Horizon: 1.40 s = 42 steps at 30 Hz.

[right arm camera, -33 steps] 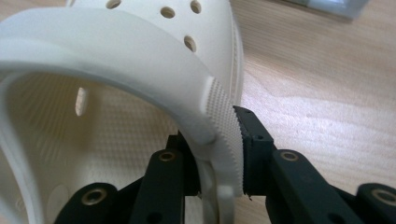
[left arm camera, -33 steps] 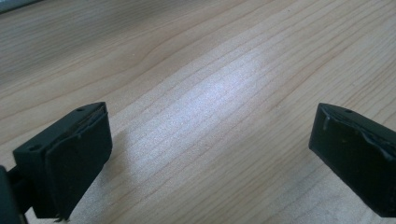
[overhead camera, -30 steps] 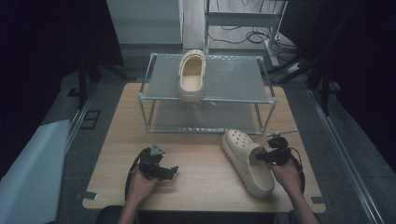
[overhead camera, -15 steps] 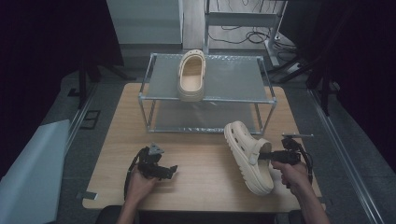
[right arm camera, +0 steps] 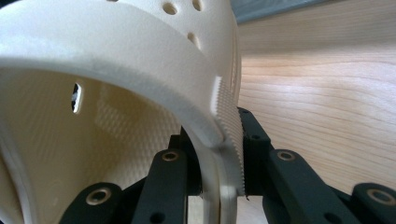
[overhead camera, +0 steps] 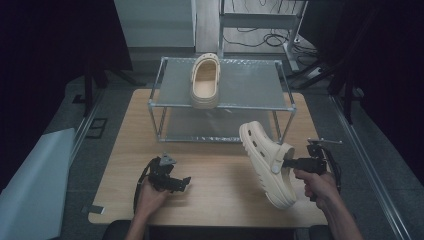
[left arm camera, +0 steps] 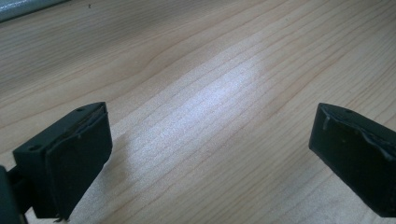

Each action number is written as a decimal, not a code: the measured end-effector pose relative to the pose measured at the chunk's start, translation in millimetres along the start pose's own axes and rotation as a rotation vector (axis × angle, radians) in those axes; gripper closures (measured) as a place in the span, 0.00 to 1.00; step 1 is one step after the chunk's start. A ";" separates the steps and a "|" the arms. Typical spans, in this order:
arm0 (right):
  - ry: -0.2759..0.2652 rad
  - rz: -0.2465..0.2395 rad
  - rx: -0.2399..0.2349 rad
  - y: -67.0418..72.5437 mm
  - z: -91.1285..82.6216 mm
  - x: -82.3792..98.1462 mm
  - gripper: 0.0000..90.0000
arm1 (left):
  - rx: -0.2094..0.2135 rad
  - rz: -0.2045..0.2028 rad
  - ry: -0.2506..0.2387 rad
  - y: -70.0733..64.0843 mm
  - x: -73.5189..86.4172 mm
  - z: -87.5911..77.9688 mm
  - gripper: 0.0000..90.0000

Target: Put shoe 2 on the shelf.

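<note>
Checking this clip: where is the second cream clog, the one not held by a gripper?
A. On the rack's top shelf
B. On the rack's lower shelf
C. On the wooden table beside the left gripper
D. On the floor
A: the free clog lies on the top shelf of the metal rack, while the right gripper grips the other clog.

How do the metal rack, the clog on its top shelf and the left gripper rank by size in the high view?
1. Metal rack, clearly largest.
2. Clog on its top shelf.
3. Left gripper, smallest, though it sits nearer the camera.

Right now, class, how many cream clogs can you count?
2. One clog lies on the rack's top shelf; the other clog is held over the table by the right tongs.
</note>
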State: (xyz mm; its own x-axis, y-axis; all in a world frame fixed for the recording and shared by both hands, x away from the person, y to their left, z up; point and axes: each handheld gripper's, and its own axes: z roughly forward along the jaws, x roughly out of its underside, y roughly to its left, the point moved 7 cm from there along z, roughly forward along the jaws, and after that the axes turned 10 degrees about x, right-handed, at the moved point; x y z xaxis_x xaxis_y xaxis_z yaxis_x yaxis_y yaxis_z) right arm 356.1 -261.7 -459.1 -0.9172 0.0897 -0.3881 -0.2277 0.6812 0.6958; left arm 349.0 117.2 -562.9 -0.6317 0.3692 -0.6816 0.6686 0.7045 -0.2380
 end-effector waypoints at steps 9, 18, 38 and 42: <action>-0.026 0.019 -0.042 22.4 -15.6 -12.8 0.85 | 0.004 0.004 0.004 -1.5 -0.9 1.6 0.00; -0.070 0.040 -0.071 48.0 -30.1 -37.0 0.85 | -0.005 0.020 0.013 -2.3 -0.8 2.5 0.00; -0.167 0.070 0.044 80.9 -25.2 -123.3 0.85 | -0.001 0.027 0.015 -2.4 -0.5 3.2 0.00; -0.196 0.094 0.071 81.2 -21.7 -140.8 0.85 | 0.001 0.028 0.015 -2.4 -0.7 3.4 0.00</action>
State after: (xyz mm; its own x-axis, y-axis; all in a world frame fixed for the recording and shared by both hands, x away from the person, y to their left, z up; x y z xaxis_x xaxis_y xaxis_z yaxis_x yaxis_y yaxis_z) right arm 459.7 -234.7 -334.8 -0.8509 0.2897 -0.4383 -0.1146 0.7118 0.6929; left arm 349.2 113.2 -564.2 -0.6187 0.3975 -0.6776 0.6862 0.6934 -0.2198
